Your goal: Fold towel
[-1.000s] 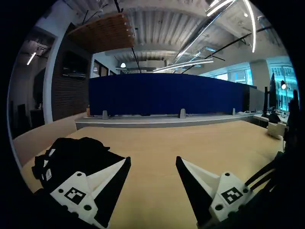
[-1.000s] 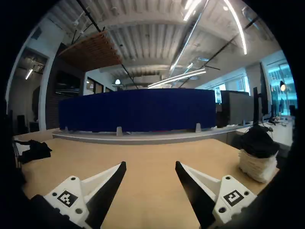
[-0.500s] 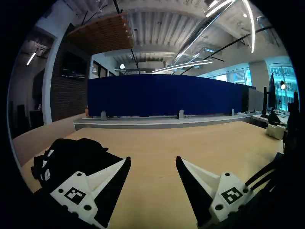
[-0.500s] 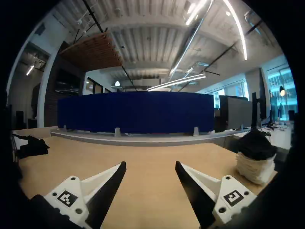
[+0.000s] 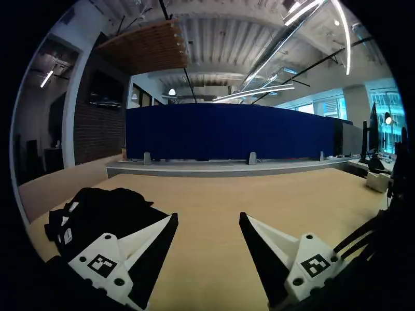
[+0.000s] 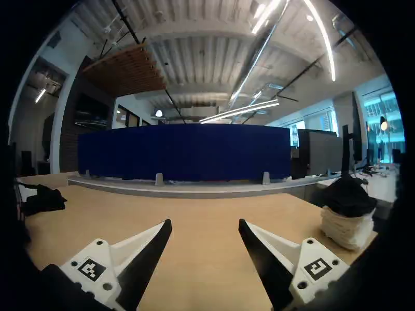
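Holding left gripper (image 5: 207,215) and right gripper (image 6: 205,222) released, grasping nothing, over the wooden table (image 5: 290,192), with the crumpled black towel (image 5: 98,207) lying beside the left.

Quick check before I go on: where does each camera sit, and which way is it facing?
Left gripper view: rides on the left gripper, low over the table, facing the blue divider; its two open fingers show, with a black towel by the finger at image left.
Right gripper view: rides on the right gripper, facing likewise; its open fingers show, with a towel stack at image right.
Shared: the table and the blue divider.
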Tool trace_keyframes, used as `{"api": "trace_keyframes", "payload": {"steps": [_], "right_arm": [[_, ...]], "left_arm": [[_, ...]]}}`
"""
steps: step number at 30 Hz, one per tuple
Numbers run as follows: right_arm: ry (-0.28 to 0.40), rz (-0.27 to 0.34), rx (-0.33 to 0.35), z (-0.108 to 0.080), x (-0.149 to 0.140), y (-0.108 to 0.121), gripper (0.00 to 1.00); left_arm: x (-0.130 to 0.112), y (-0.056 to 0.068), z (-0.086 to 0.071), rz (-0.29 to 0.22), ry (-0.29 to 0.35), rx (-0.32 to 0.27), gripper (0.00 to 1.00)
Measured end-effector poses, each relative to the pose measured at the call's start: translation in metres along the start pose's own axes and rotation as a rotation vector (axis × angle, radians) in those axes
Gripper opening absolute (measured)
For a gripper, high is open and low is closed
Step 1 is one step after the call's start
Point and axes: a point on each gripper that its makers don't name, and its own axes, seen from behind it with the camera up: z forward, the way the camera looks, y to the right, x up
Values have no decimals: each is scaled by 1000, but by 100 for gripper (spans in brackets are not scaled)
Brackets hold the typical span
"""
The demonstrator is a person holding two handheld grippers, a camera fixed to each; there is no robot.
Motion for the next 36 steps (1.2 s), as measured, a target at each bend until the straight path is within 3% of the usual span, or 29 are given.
{"api": "trace_keyframes", "payload": {"steps": [9,18,27,36], "right_arm": [[0,0,0,1,0,0,100],[0,0,0,1,1,0,100],[0,0,0,1,1,1,100],[0,0,0,1,1,1,100]], "left_arm": [[6,-18,-1,-43,29,41,87],[7,-30,6,-27,49,41,87],[11,-36,14,-9,78,34,87],[15,-32,14,9,100,19,87]]}}
